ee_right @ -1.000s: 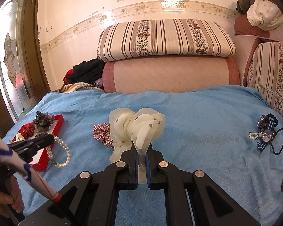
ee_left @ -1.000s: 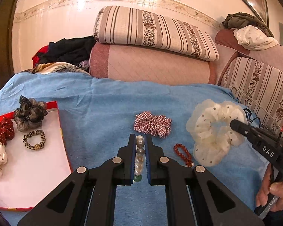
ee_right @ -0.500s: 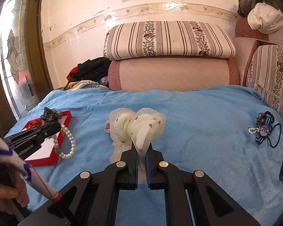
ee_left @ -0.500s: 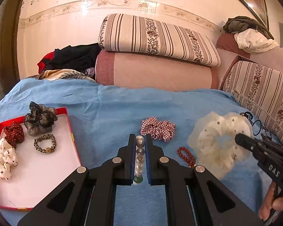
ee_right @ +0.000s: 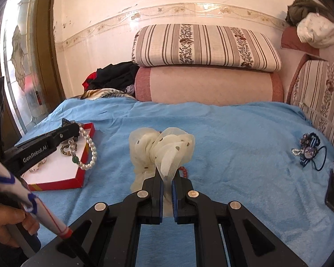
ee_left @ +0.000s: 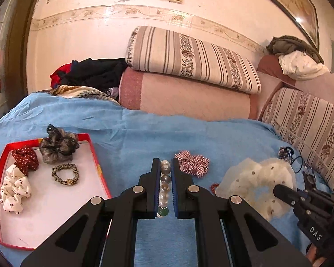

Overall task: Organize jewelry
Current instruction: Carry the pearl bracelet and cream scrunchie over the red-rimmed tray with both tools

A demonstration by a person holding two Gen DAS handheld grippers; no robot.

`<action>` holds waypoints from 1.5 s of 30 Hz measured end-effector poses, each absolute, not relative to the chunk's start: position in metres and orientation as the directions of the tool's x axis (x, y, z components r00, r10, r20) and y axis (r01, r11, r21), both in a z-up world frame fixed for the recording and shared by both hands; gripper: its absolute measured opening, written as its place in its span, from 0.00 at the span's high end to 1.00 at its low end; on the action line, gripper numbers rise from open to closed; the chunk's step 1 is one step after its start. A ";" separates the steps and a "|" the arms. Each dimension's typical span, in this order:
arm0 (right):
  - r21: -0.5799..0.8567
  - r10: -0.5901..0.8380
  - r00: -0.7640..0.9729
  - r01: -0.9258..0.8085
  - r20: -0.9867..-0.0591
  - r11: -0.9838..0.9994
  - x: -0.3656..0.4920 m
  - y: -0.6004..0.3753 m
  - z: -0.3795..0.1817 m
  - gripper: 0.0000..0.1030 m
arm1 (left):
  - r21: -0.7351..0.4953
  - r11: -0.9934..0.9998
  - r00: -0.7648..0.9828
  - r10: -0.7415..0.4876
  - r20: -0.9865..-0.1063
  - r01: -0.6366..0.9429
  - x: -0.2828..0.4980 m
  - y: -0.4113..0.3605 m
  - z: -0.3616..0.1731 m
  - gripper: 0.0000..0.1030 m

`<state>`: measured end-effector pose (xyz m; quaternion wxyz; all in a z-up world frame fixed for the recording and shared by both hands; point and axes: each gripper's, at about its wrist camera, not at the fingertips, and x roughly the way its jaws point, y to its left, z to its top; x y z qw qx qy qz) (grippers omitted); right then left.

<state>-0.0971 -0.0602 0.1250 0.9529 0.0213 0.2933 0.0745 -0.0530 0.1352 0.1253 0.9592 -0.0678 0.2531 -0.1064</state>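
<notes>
My left gripper [ee_left: 165, 166] is shut on a pearl bracelet [ee_left: 164, 185], which hangs in a loop over the red tray's right edge in the right wrist view [ee_right: 87, 153]. The red-rimmed white tray [ee_left: 95, 155] holds a lace scrunchie [ee_left: 58, 144], a red dotted scrunchie [ee_left: 25, 159], a white scrunchie [ee_left: 13, 189] and a leopard bracelet [ee_left: 65, 174]. My right gripper [ee_right: 167, 175] is shut on a cream dotted scrunchie [ee_right: 160, 149], lifted above the blue cover. A plaid scrunchie [ee_left: 192, 163] and red beads [ee_right: 183, 171] lie on the cover.
Blue cover [ee_right: 233, 133] spreads over the bed. A hair tie cluster [ee_right: 309, 151] and a phone [ee_right: 333, 189] lie at its right. Striped cushions [ee_right: 202, 44] and a bolster stand behind, clothes [ee_left: 95, 72] at the back left. A hand [ee_right: 4, 224] holds the left gripper.
Both grippers have moved left toward the red tray with their loads. The pearl bracelet now hangs over the tray's edge, and the cream scrunchie has drifted left past the plaid one.
</notes>
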 end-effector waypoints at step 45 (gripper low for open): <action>-0.004 0.306 0.761 -0.376 -0.572 0.927 -0.083 0.083 0.147 0.93 | -0.249 0.963 0.877 -0.025 -0.479 -0.108 -0.082 0.281 0.131 0.91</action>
